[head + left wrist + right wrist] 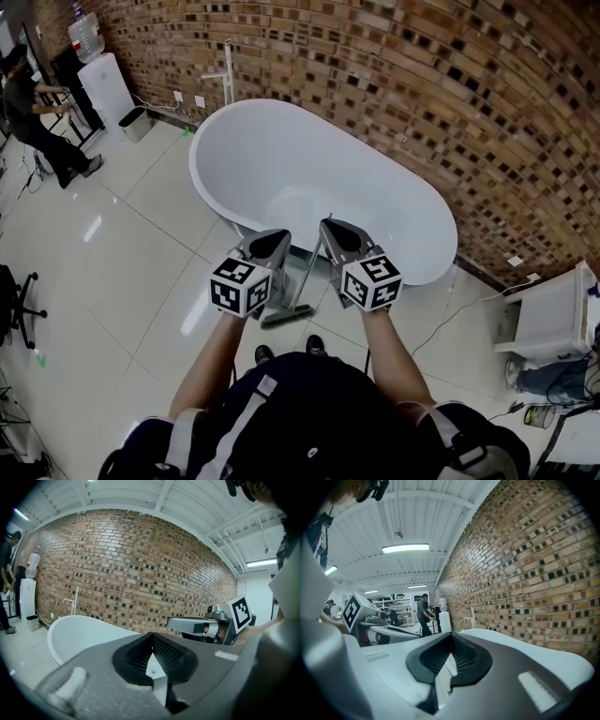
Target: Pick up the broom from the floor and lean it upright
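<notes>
Leaning, it seems, against the near rim of the white bathtub (281, 141) with its head on the glossy floor (141, 253), the broom (305, 277) could skid along that smooth curve and fall, since the left hand-held gripper (268, 245) and right hand-held gripper (339, 234) hover clenched and empty above it.

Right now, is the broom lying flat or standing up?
The broom stands up, tilted: head on the floor, handle slanting up against the bathtub.

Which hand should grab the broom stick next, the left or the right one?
Probably the right. The broom handle rises just beside the right gripper; the left gripper sits farther away. Both are shut, empty.
</notes>
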